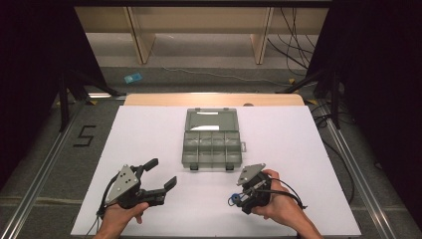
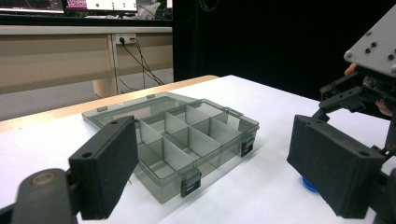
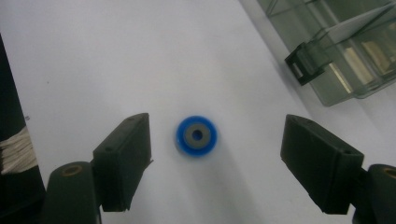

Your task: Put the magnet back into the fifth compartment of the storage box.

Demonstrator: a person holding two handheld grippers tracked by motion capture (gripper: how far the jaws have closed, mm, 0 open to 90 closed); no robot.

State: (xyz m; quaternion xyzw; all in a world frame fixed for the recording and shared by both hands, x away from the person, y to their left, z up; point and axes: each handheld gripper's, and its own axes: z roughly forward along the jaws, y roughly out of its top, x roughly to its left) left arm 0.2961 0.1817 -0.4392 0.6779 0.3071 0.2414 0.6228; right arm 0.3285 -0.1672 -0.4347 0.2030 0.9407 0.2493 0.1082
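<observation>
Right gripper (image 3: 215,154) agape, blue ring (image 3: 196,136) between

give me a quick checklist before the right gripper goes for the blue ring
1. Right gripper open wide enough: ok, its fingers stand well apart.
2. Blue ring centred between the fingers: ok, roughly midway in the right gripper view.
3. Ring free of contact: ok, it lies flat on the white table, touching neither pad.
4. Organizer box open to receive it: ok, lid back, compartments look empty.
5. Left gripper out of the way: ok, open and off to the left.
6. Height of the fingers above the table: cannot tell.
</observation>
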